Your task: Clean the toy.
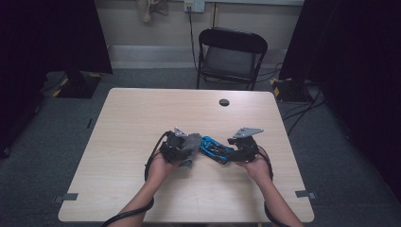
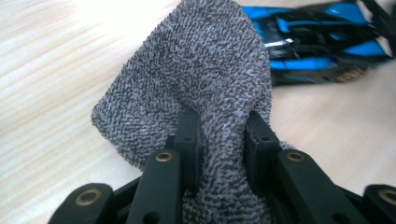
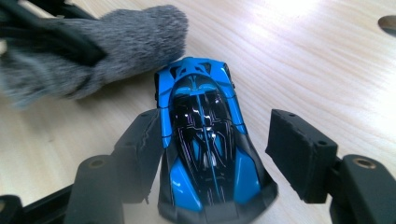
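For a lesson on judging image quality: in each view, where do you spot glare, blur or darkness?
High view: dim, with dark corners around the table. Left gripper view: grey cloth sharp, blue toy car soft, washed-out tabletop at the top. Right gripper view: glare on the wood at the top, cloth and near jaws blurred.

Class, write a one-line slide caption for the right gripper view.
Open fingers flank a blue toy car; grey cloth nearby.

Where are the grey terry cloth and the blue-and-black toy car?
grey terry cloth (image 2: 196, 70), left gripper view, middle of its raised fold.
blue-and-black toy car (image 3: 203, 135), right gripper view, its dark glossy roof.
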A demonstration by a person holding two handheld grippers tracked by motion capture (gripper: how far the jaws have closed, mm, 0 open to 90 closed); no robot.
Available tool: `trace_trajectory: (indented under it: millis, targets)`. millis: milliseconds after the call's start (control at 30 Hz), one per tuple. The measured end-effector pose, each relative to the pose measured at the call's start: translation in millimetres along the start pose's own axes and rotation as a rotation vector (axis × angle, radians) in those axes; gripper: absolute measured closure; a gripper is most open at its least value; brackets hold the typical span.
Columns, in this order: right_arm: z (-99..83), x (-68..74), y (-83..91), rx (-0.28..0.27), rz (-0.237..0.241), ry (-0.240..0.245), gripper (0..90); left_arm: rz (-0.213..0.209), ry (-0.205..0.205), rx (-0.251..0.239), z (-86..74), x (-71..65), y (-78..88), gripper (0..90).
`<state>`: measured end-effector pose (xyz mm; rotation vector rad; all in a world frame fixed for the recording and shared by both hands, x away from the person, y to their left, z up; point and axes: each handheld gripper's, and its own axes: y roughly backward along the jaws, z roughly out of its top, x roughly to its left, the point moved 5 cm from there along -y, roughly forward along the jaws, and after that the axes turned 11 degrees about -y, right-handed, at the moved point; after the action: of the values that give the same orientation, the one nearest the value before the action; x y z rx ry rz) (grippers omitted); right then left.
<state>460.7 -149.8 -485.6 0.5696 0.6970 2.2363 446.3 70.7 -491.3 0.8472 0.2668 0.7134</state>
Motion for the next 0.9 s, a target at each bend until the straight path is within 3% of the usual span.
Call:
trace_trajectory:
  millis: [200,300,467,767,900]
  targets:
    - [2.2,0.5,-15.2,0.023,-0.026,0.006,33.0,-0.025,-0.029,-0.009,-5.9,-10.1,7.5,71.2]
    - [3.4,-2.6,-20.3,0.039,-0.026,-0.014,33.1,-0.033,-0.040,-0.012,-8.9,-14.8,9.8,71.1]
    - [2.7,-2.4,-25.7,0.048,0.001,-0.012,40.3,-0.047,-0.039,-0.012,-12.8,-21.1,10.7,71.2]
    - [-0.6,0.9,-35.5,0.068,0.022,0.012,43.4,-0.060,-0.077,-0.020,-14.0,-29.7,19.4,71.2]
    - [-0.6,1.3,-37.3,0.063,0.023,-0.001,43.9,-0.082,-0.084,-0.028,-13.2,-37.3,21.4,71.2]
